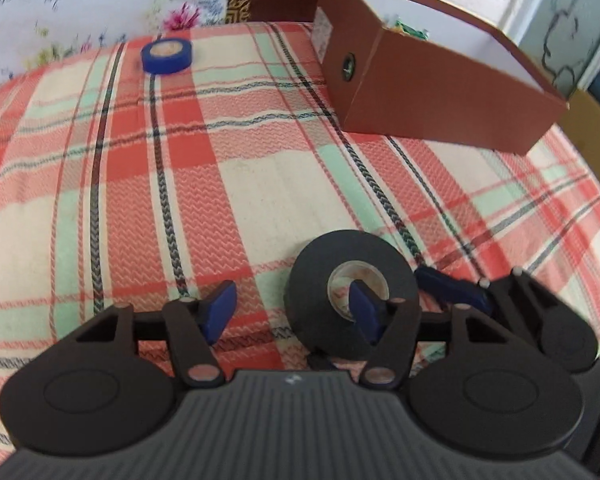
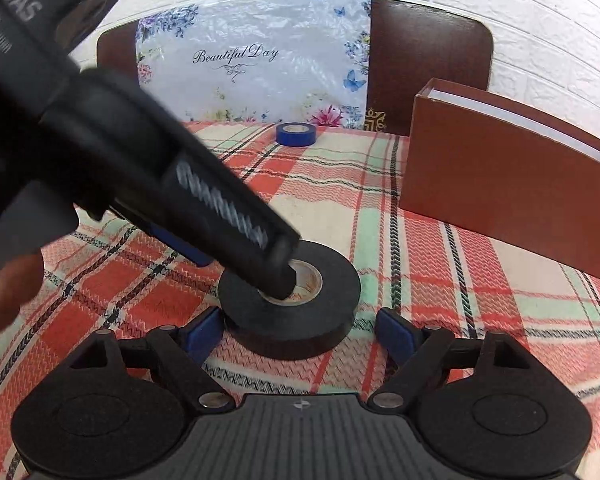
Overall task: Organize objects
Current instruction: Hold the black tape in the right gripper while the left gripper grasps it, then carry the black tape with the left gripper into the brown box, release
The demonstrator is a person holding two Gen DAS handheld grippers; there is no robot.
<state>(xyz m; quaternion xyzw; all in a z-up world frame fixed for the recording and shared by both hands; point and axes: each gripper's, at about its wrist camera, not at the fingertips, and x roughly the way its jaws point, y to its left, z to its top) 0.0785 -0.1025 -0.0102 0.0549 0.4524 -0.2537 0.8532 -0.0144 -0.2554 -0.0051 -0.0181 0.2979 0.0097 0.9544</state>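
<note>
Where claws crowd black tape (image 2: 290, 300): blue roll (image 2: 296, 133), brown box (image 2: 512, 196) well beyond

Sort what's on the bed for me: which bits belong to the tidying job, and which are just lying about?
Job:
- black tape, one left gripper finger in its core, right gripper open around it
- blue tape, far side of the blanket
- brown box, open, something green inside

Lying about:
- plaid blanket
- floral "Beautiful Day" bag
- dark headboard
</note>
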